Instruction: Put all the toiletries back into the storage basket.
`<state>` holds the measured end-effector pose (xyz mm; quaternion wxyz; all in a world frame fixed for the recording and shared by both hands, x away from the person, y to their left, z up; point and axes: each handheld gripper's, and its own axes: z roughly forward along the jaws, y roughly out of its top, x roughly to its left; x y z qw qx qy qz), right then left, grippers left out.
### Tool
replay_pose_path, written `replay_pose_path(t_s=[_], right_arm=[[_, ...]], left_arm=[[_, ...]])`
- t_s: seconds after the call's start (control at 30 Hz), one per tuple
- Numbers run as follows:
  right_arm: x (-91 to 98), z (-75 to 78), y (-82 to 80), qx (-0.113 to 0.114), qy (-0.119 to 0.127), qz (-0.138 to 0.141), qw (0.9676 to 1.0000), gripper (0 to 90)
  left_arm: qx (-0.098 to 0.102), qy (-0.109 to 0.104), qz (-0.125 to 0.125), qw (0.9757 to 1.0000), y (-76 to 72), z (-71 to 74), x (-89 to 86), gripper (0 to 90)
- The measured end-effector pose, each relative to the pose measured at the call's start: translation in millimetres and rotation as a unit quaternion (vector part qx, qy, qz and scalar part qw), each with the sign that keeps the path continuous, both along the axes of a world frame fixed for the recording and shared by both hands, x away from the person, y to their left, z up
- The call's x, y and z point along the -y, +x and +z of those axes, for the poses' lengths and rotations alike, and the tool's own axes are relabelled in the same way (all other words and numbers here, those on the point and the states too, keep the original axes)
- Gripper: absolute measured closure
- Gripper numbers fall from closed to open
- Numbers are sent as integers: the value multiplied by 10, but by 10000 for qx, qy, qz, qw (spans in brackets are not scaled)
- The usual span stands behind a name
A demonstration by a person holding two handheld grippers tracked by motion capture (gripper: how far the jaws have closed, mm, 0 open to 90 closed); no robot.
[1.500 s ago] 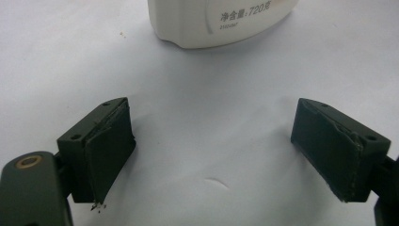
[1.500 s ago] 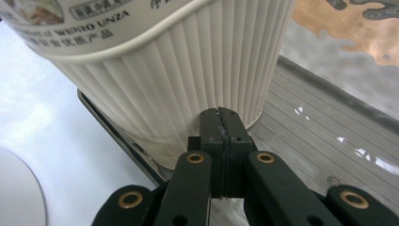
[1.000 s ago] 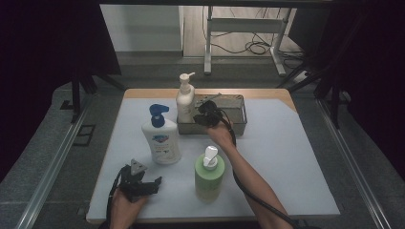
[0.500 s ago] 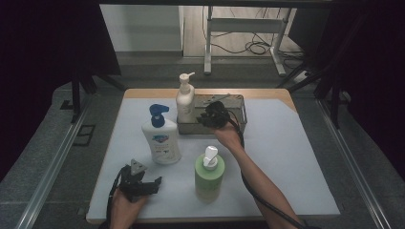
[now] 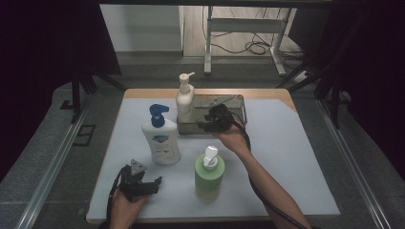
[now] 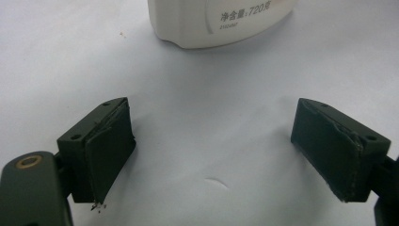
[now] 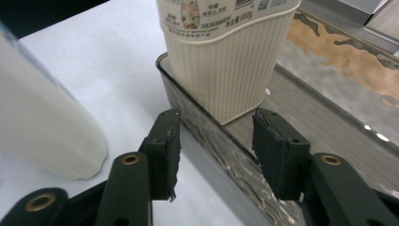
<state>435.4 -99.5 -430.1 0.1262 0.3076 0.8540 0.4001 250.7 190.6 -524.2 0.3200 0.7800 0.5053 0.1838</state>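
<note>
A cream pump bottle [image 5: 184,101] [image 7: 226,52] stands upright in the left end of a metal tray [image 5: 235,103] [image 7: 329,99]. My right gripper [image 5: 206,125] [image 7: 214,148] hovers just in front of that bottle, over the tray's near wall; its jaws have just been opening and nothing is between them. A white bottle with a blue pump [image 5: 161,137] [image 6: 221,21] stands on the white mat. A green bottle with a white pump [image 5: 208,174] stands nearer me. My left gripper [image 5: 152,183] [image 6: 211,150] rests low on the mat, open and empty.
The white mat [image 5: 296,157] covers a wooden table [image 5: 267,92]. Dark curtains flank both sides. A metal rail [image 5: 57,162] runs along the left. Cables and a stand leg [image 5: 239,45] lie on the floor beyond the table.
My right gripper has let go of the cream bottle and pulled back to the right and upward from it. The left gripper has stayed put.
</note>
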Motion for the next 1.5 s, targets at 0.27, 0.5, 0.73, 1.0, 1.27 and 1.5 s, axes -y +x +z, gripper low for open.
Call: replay_pose_path(t_s=[0.27,0.5,0.73,1.0,1.27,1.5], right_arm=[[69,51,-132,21,-45,120,9999,458],[157,117,-258,109,-37,196,9997,421],[246,146,-374,114,-50,327,9994,386],[391,107,-507,108,-45,388,9992,372],[579,68,-636,65,63,386,9992,372],[720,20,-765,38,98,376,9992,365]], left_arm=[[2,-11,6,10000,-1,0,2,130],[3,-12,6,10000,-1,0,2,130],[2,-12,5,10000,-1,0,1,130],[-2,-7,4,10000,-1,1,1,130],[-3,-2,3,10000,-1,1,1,130],[2,7,-7,10000,0,1,-1,130]])
